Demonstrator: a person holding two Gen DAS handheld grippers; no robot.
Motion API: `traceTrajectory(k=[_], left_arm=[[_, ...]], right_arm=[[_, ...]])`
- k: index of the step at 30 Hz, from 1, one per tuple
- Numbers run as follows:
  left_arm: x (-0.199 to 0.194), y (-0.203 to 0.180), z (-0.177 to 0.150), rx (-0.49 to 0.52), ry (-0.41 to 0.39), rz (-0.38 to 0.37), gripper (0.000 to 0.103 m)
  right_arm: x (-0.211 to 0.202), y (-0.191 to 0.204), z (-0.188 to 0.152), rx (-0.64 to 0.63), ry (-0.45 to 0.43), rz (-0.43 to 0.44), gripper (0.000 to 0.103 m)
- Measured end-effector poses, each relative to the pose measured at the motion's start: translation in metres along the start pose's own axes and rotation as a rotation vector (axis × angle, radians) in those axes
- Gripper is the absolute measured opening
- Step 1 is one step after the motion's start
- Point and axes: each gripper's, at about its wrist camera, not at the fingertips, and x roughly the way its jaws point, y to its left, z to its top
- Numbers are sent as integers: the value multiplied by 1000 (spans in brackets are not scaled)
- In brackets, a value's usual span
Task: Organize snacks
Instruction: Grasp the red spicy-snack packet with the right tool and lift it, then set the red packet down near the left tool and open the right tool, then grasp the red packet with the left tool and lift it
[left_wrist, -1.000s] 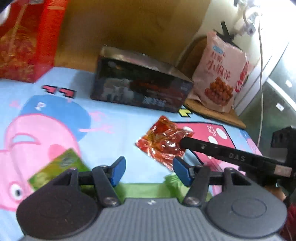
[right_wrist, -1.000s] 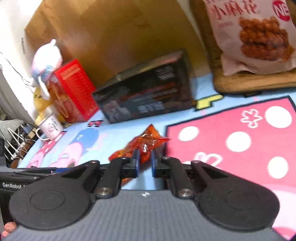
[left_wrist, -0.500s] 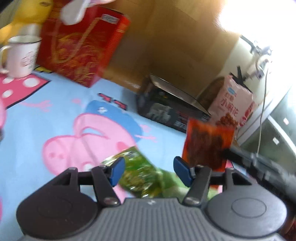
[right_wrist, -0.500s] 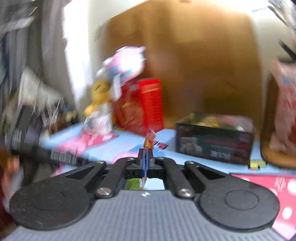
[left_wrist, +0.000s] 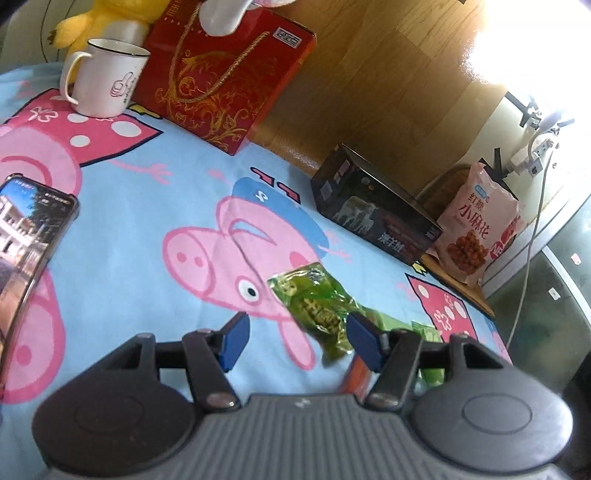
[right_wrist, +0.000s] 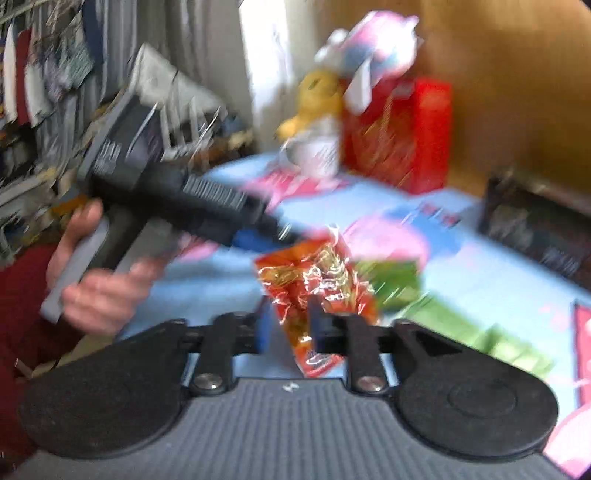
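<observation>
A green snack packet (left_wrist: 317, 310) lies on the cartoon-print cloth (left_wrist: 147, 229), just in front of my open, empty left gripper (left_wrist: 293, 338). My right gripper (right_wrist: 286, 328) has its jaws parted around a crinkly red-orange snack packet (right_wrist: 314, 284); the view is blurred, so I cannot tell whether it is still gripped. An orange-red sliver (left_wrist: 356, 373) shows beside the left gripper's right finger. The green packet (right_wrist: 395, 277) shows blurred beyond the red one. The left gripper's body (right_wrist: 173, 195) and the hand holding it are at the left of the right wrist view.
A dark open box (left_wrist: 373, 218) stands at the back, with a pink snack bag (left_wrist: 476, 232) to its right. A red gift bag (left_wrist: 225, 70), a white mug (left_wrist: 107, 77) and plush toys stand at the far left. A phone (left_wrist: 26, 240) lies at the left edge.
My right gripper lifted the red packet off the cloth and carried it left; its jaws, shut on it half a second ago, now stand parted. My left gripper swung left over the green packet.
</observation>
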Motion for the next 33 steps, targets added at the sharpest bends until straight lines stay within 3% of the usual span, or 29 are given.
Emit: traceTrajectory(k=[2,5,9,14,22,24,26,30,33], left_arm=[[-5,3,0,0,-10,1,59],[-13,7,-1,-2,-21,15,61],[-17,13,-8,-9,-1,12,62],[-14,9,-15,14,27,2,62],[14,-20,-20,135,92,-21,62],[18,-27,-23,150,116,-55,54],[21,-34,-28,173,140,-75,26],[20,-39,-32,195,132,-42,19],[17,-35,-26,151,134,-74,15]], right_arm=[[2,7,-5,-19,26,12,51],[-3,7,-7,3,28,40,51],[-17,-3,-10,50,-11,1,59],[-17,-15,-17,113,13,-53,60],[-8,-6,-34,56,61,-113,60],[-8,-5,-37,45,48,-121,62],[-5,-3,-37,32,40,-129,65],[1,4,-39,-24,30,-158,73],[3,5,-38,-32,27,-164,70]])
